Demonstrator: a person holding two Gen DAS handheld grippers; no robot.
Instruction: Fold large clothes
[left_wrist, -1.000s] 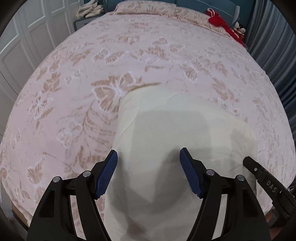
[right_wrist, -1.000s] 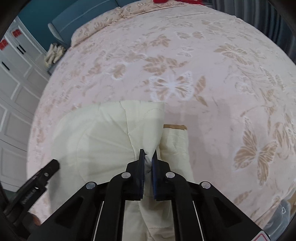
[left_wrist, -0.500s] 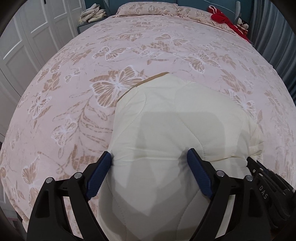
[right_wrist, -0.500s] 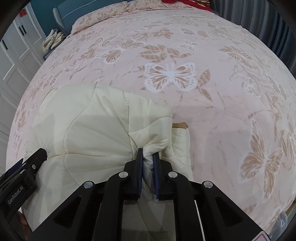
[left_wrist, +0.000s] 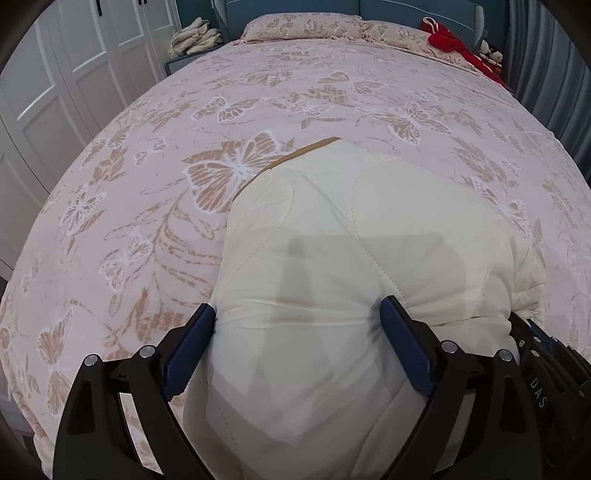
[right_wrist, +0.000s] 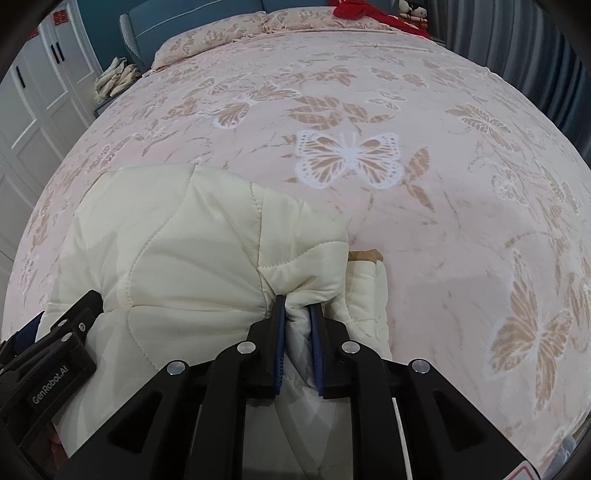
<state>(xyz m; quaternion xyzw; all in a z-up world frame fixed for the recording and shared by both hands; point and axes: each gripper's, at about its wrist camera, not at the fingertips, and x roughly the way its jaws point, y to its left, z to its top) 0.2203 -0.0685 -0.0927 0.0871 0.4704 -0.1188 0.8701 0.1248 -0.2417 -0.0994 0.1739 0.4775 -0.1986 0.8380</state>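
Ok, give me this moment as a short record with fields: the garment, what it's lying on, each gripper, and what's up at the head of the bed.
garment: cream quilted jacket, folded into a puffy bundle
surface: bedspread, pink with a butterfly print
left gripper: jaws wide and opening, jacket bulging between them
right gripper: jaws opening, a pinch of jacket fabric between the pads
head of bed: pillows, red garment
beside bed: white wardrobe doors
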